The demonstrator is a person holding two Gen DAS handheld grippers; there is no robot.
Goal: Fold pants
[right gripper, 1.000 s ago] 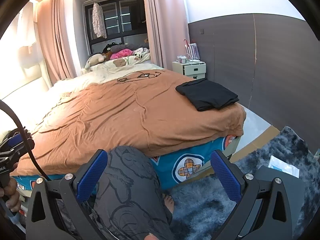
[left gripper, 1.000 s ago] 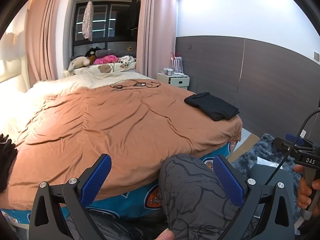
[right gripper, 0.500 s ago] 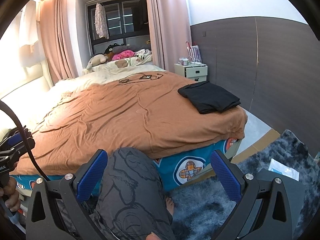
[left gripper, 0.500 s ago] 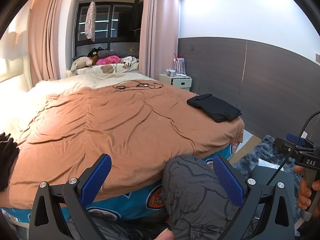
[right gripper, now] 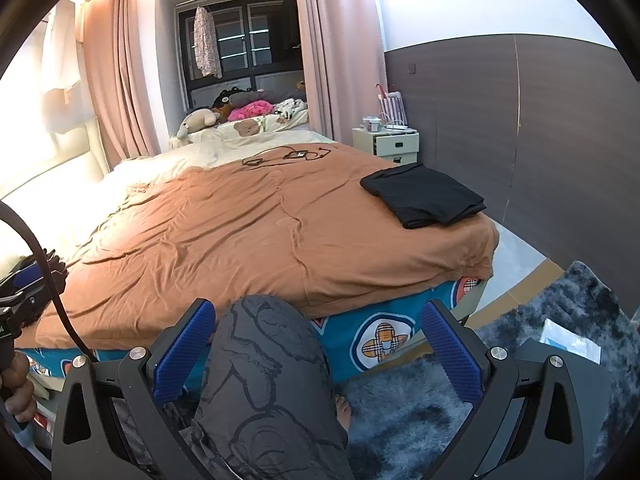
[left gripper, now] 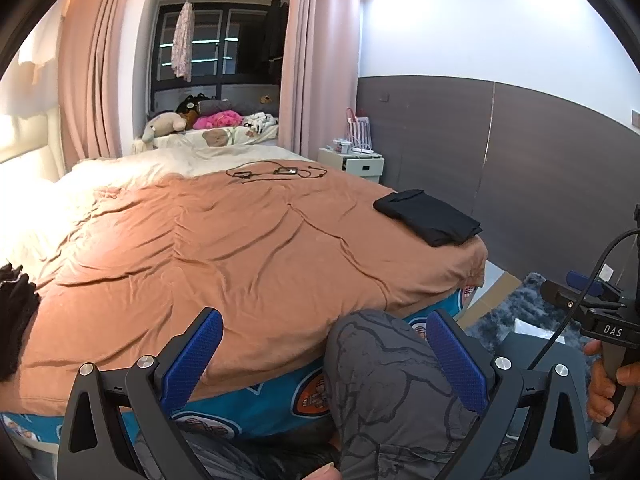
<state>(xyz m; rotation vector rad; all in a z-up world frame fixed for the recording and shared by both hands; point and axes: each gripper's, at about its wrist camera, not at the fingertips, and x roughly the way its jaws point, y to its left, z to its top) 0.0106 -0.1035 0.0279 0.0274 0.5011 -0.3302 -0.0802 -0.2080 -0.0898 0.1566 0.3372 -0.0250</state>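
Hand-held grippers (left gripper: 320,360) (right gripper: 316,350) wide open, empty; dark pile (left gripper: 14,320) cut off at blanket's (left gripper: 240,248) left edge.

The left black gripper with blue pads (left gripper: 324,344) and the right one (right gripper: 318,334) were both wide open, holding nothing.

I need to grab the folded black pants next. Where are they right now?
The folded black pants lie at the bed's far right corner on the brown cover, nearest the white nightstand.
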